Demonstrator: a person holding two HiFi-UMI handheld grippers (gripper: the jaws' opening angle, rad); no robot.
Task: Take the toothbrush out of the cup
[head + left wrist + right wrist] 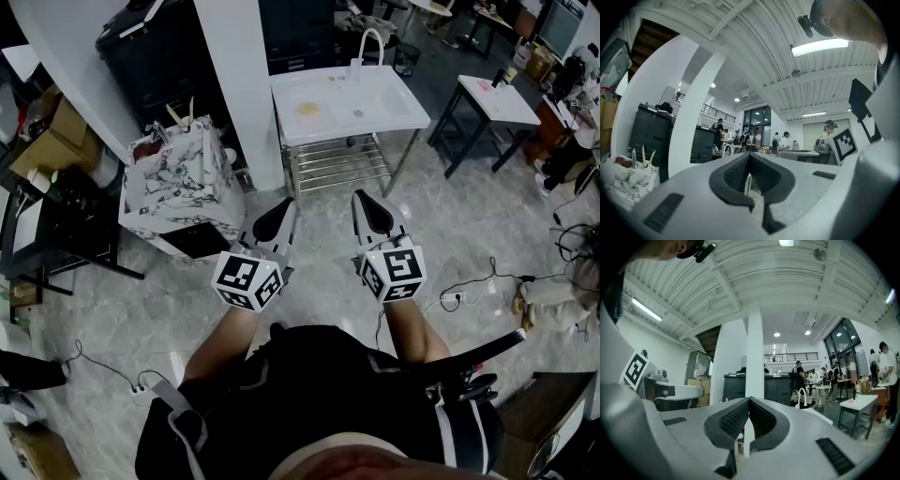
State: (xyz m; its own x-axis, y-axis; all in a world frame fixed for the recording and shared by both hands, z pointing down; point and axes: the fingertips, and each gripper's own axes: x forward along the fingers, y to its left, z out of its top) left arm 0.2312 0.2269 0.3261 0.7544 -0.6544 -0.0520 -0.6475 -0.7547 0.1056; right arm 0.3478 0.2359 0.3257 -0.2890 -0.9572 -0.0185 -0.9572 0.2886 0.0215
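You stand on a grey marbled tile floor (309, 281) in a large workshop, with a white square pillar (239, 84) ahead and a black cabinet (155, 56) behind it. Right of the pillar is a white sink tabletop on a steel frame (398, 105) with a white arched tap (371, 39) at its far edge. Further right stands a small white table with dark legs (511, 103). Cardboard boxes (56, 131) are stacked at the left, and white cables (469, 281) trail over the floor at the right.

Left of the pillar sits a white box with a black marble pattern (178, 187). On its top the toothbrush (190, 111) shows only as pale slim handles standing upright and splayed apart. What they stand in is too small to tell.

Your left tool (284, 208) and right tool (366, 202) are held level, side by side in front of your body. Both are well apart from the patterned box and the sink. Each tool's own camera shows its black ribbed pads pressed together with nothing between them, so both tools are fully closed and empty.
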